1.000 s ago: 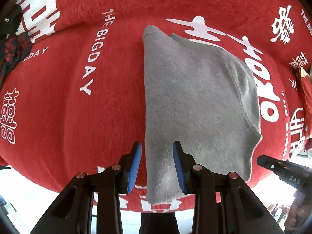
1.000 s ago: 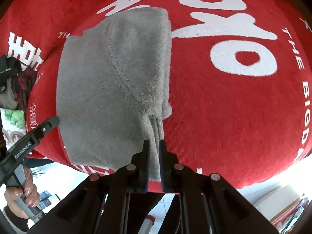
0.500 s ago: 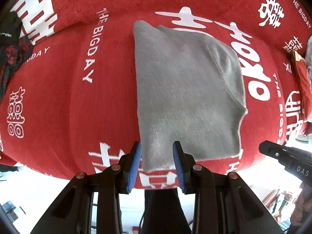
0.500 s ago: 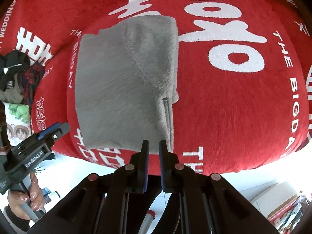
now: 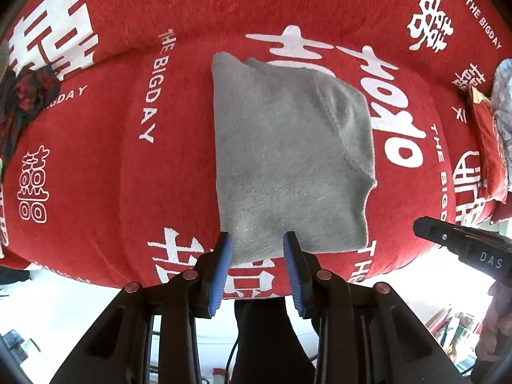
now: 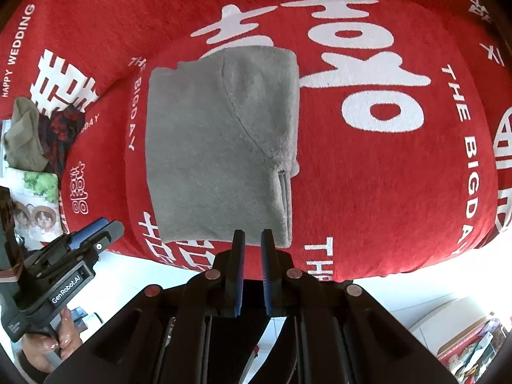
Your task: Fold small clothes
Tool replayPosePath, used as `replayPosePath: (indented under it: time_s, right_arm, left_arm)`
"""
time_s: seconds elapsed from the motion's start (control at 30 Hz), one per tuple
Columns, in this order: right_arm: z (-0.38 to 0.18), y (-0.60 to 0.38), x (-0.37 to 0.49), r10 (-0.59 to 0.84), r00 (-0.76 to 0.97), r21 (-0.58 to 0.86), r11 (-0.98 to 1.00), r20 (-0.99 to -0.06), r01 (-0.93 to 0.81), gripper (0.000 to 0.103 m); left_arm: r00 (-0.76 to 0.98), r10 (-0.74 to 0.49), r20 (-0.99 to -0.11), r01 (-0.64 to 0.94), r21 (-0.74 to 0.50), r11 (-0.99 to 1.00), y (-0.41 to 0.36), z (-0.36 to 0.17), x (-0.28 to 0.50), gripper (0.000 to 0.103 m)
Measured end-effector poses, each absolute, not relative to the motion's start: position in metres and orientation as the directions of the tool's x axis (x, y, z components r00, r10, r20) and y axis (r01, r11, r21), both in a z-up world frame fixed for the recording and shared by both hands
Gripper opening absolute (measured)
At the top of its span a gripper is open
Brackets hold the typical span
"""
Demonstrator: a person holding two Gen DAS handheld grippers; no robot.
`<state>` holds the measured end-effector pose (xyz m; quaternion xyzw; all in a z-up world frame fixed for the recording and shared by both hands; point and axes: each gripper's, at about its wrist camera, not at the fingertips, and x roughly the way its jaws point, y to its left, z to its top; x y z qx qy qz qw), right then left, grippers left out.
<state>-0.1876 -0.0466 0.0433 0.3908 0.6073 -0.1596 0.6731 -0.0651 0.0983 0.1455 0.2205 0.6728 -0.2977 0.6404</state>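
In the left wrist view, the folded grey fleece garment (image 5: 288, 160) lies flat on the red plush blanket with white lettering (image 5: 96, 147), near the blanket's front edge. A second ago this garment hung over that edge and ran down between the blue pads of the left gripper (image 5: 257, 256); now its near hem sits just beyond the fingertips, and the jaws stand wide and released, holding nothing. My reading is that the piece has just been set down and the left side has let go, so this fold looks finished. The garment's long axis runs away from the camera, from the hem at the jaws to a narrower far end with a small folded corner at the upper left. A curved seam crosses its right part. The other tool's black tip shows at the right edge.

In the right wrist view, the same grey garment (image 6: 220, 147) forms a tidy, nearly square block, its ribbed cuff lying along the right edge and pointing toward the camera. The right gripper (image 6: 252, 243) was clamped on that cuff strip a second ago; now its jaws are slightly parted with a dark gap between them, empty, with the near hem just ahead of the tips. So both sides have released. At left the left gripper's handle shows, and a small pile of other clothes (image 6: 28, 137) waits at the blanket's left edge, likely next in line
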Motion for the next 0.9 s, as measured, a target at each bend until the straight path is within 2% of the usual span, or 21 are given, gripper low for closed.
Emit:
replayPosePath:
  time_s: [0.23,0.27,0.3,0.33,0.67,0.73,0.8,0.83,0.87,0.9]
  right_arm:
    - [0.052,-0.049,-0.182,0.264,0.201,0.328,0.654,-0.944,0.681,0.011]
    - [0.053,-0.049,-0.181,0.263,0.197,0.325,0.658,-0.945,0.68,0.011]
    - [0.054,-0.049,-0.178,0.262,0.194,0.322,0.662,-0.945,0.677,0.011]
    - [0.056,-0.049,-0.177,0.262,0.194,0.323,0.664,-0.945,0.675,0.011]
    - [0.071,-0.051,-0.155,0.252,0.201,0.322,0.703,-0.947,0.634,0.011]
    - [0.074,-0.052,-0.151,0.244,0.198,0.313,0.711,-0.95,0.629,0.013]
    - [0.077,-0.052,-0.149,0.229,0.195,0.301,0.72,-0.954,0.626,0.037]
    - [0.08,-0.053,-0.148,0.219,0.2,0.296,0.723,-0.955,0.625,0.062]
    - [0.083,-0.054,-0.147,0.21,0.209,0.296,0.724,-0.955,0.623,0.071]
    - [0.085,-0.055,-0.147,0.201,0.217,0.294,0.726,-0.955,0.621,0.071]
  left_arm:
    - [-0.08,-0.083,-0.993,0.669,-0.115,0.735,0.1,0.156,-0.064,0.037]
    - [-0.073,-0.084,-0.994,0.666,-0.111,0.738,0.1,0.158,-0.064,0.046]
    - [-0.063,-0.086,-0.994,0.661,-0.105,0.743,0.101,0.16,-0.064,0.079]
    - [-0.049,-0.089,-0.995,0.655,-0.099,0.749,0.103,0.163,-0.063,0.096]
    - [-0.034,-0.111,-0.993,0.59,-0.11,0.8,0.11,0.176,-0.052,0.097]
    - [-0.027,-0.108,-0.994,0.585,-0.103,0.805,0.11,0.178,-0.049,0.103]
    - [-0.007,-0.101,-0.995,0.583,-0.086,0.808,0.108,0.181,-0.047,0.103]
    - [-0.005,-0.101,-0.995,0.581,-0.085,0.809,0.107,0.182,-0.046,0.103]
    - [-0.006,-0.103,-0.995,0.578,-0.087,0.811,0.106,0.183,-0.044,0.103]
    - [-0.003,-0.102,-0.995,0.577,-0.085,0.813,0.104,0.184,-0.043,0.103]
